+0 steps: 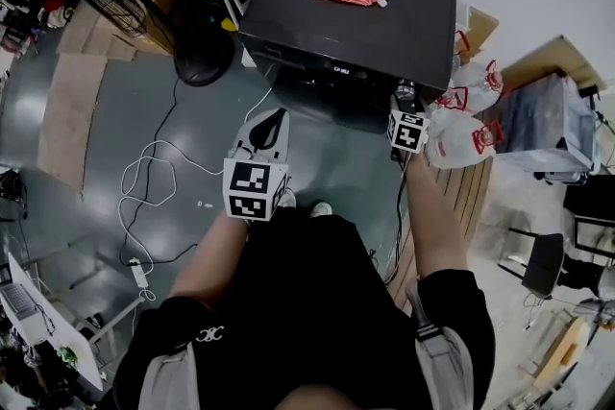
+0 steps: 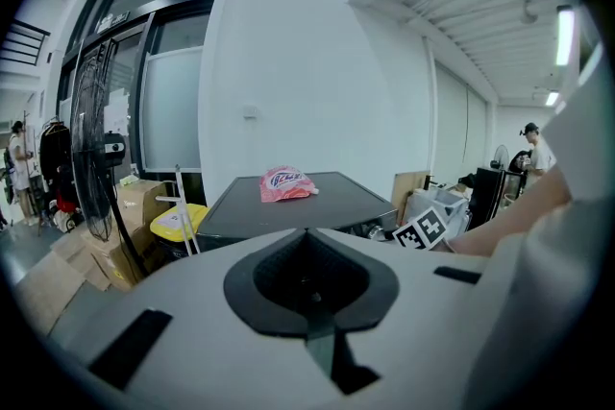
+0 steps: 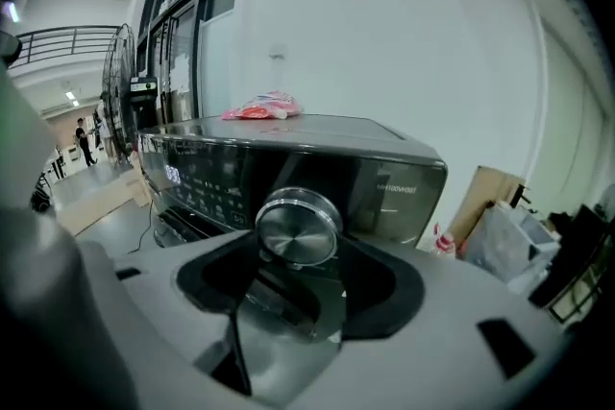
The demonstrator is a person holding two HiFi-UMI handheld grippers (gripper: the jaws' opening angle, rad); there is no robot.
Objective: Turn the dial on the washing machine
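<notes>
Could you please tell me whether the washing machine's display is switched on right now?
On. In the right gripper view, pale digits and symbols glow on the dark display, left of the dial.

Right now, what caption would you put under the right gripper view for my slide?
The open right gripper faces the silver dial on the black washing machine, pink pouch on top.
</notes>
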